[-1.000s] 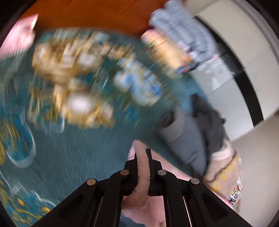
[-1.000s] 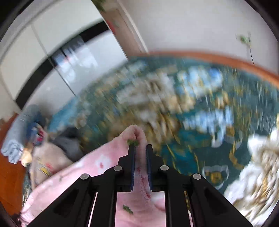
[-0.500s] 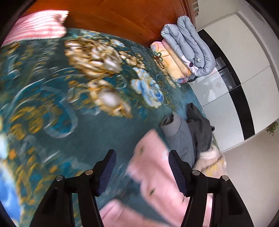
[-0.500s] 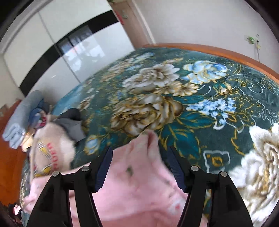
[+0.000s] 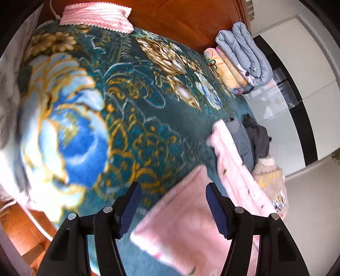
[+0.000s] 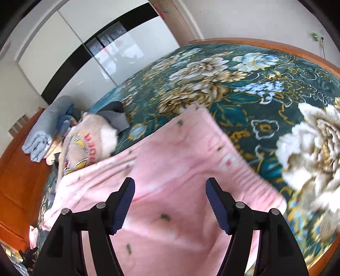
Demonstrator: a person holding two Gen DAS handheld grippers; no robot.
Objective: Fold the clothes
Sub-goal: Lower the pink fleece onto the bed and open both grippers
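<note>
A pink fleece garment (image 6: 182,169) with small green specks lies spread on the teal floral bedspread (image 6: 265,85). It also shows in the left wrist view (image 5: 187,214), with one part stretching away to the right. My left gripper (image 5: 172,208) is open and empty, above the garment's near corner. My right gripper (image 6: 170,206) is open and empty, above the middle of the garment. Beyond the garment lies a pile of unfolded clothes: a beige fuzzy piece with printed letters (image 6: 91,144) and grey pieces (image 5: 248,140).
Rolled blue and yellow quilts (image 5: 244,57) sit by the wooden headboard (image 5: 191,19). A pink striped pillow (image 5: 95,18) lies at the bed's far end. White and black wardrobe doors (image 6: 102,55) stand beside the bed. The wooden bed frame (image 6: 276,45) rims the spread.
Both grippers were shut on the pink garment a second ago. They opened and let it drop onto the bed, then drew back; it now lies flat below them.
</note>
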